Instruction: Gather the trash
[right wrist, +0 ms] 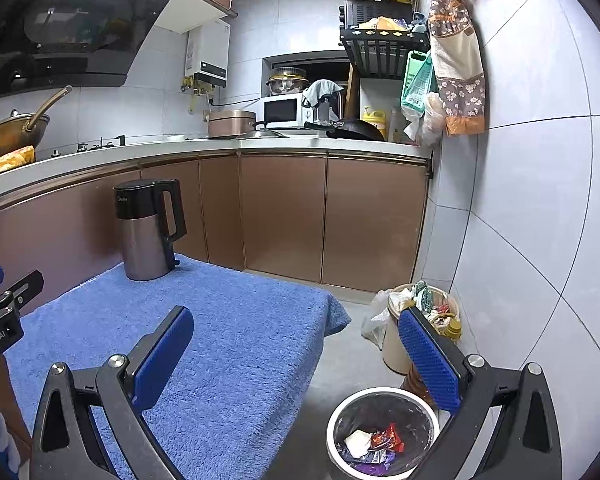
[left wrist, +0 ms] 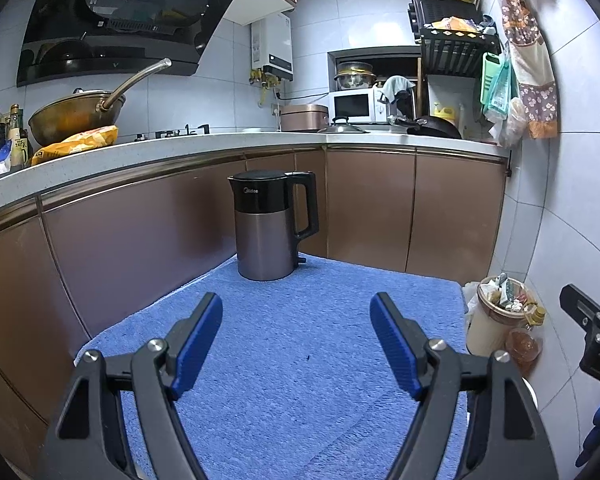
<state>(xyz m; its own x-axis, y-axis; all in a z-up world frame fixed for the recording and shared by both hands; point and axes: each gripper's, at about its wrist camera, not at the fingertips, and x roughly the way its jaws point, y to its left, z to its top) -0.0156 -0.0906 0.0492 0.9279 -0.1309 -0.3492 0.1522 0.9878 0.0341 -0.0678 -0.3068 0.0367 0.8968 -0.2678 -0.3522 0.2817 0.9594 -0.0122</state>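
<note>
blue towel point(left wrist: 300, 360) on the desk looks cleared, wrappers point(right wrist: 384, 440) lie in the bin point(right wrist: 332, 424), both tools point(left wrist: 296, 344) point(right wrist: 296, 360) gape wide and empty.

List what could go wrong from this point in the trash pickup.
1. The beige bin by the wall is heaped above its rim; adding more, or brushing it, may spill trash.
2. The steel-and-black electric kettle stands near the far edge of the blue towel-covered table; snagging the towel could tip it.
3. The open right gripper hovers partly past the table edge; the white-rimmed bin with the black liner sits low, so drops may miss.
</note>
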